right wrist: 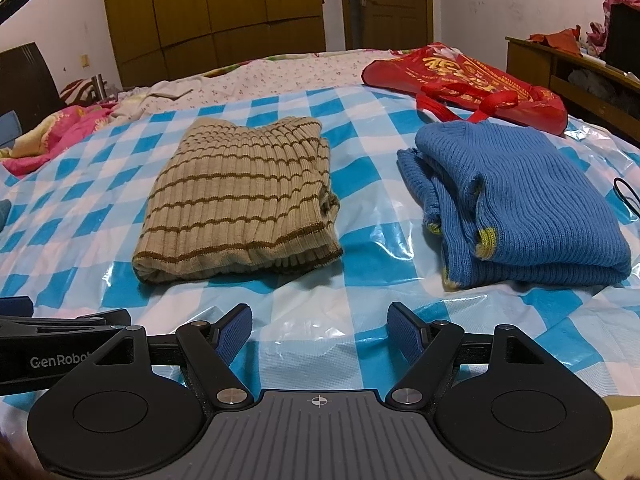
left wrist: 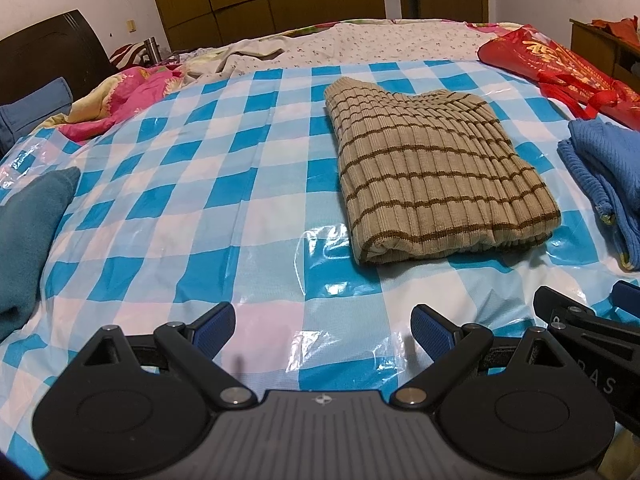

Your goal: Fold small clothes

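I see a folded beige striped sweater [right wrist: 240, 200] ahead-left of my right gripper [right wrist: 320, 332] — a folded blue sweater [right wrist: 532, 200] ahead-right.

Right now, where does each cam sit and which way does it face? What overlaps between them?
Left wrist: on the left gripper, low over the checkered sheet, facing across the bed to the wardrobe; striped sweater ahead-right; own open fingers show, right gripper at the right edge.
Right wrist: on the right gripper, same heading; blue sweater ahead-right, striped sweater ahead-left; own open fingers show, left gripper at the left edge.
Shared: both sweaters, red bag, sheet.
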